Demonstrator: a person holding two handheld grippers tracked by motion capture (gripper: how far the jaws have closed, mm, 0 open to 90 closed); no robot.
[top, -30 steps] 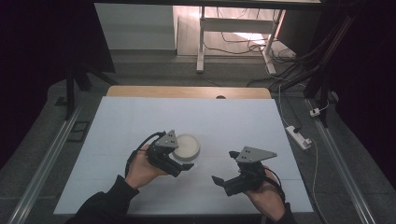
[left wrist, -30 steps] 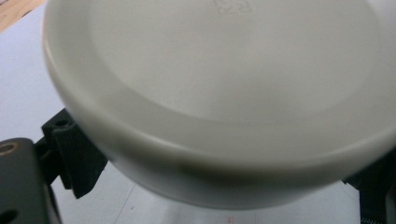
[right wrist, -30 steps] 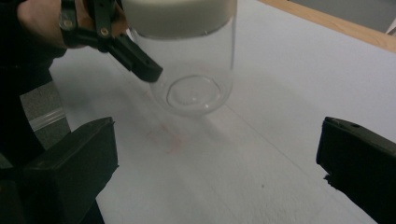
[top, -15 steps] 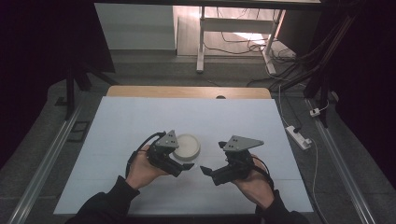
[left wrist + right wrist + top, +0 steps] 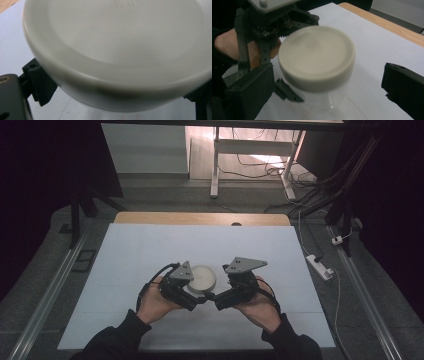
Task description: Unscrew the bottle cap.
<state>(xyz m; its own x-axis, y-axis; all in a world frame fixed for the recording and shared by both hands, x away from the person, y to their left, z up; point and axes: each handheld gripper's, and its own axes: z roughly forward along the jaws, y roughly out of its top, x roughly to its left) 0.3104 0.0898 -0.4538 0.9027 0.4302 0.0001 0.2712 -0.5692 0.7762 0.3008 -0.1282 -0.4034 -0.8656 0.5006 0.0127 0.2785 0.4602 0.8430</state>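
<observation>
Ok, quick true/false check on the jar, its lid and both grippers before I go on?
1. The jar has its cream lid on. True.
2. The jar lies on its side. False: it stands upright on the white table surface.
3. The right gripper has its jaws open, one on each side of the jar. True.
4. The left gripper is far across the table from the jar. False: it is right at the jar, jaws flanking it below the lid.
5. The jar body is opaque black. False: it is clear.
</observation>
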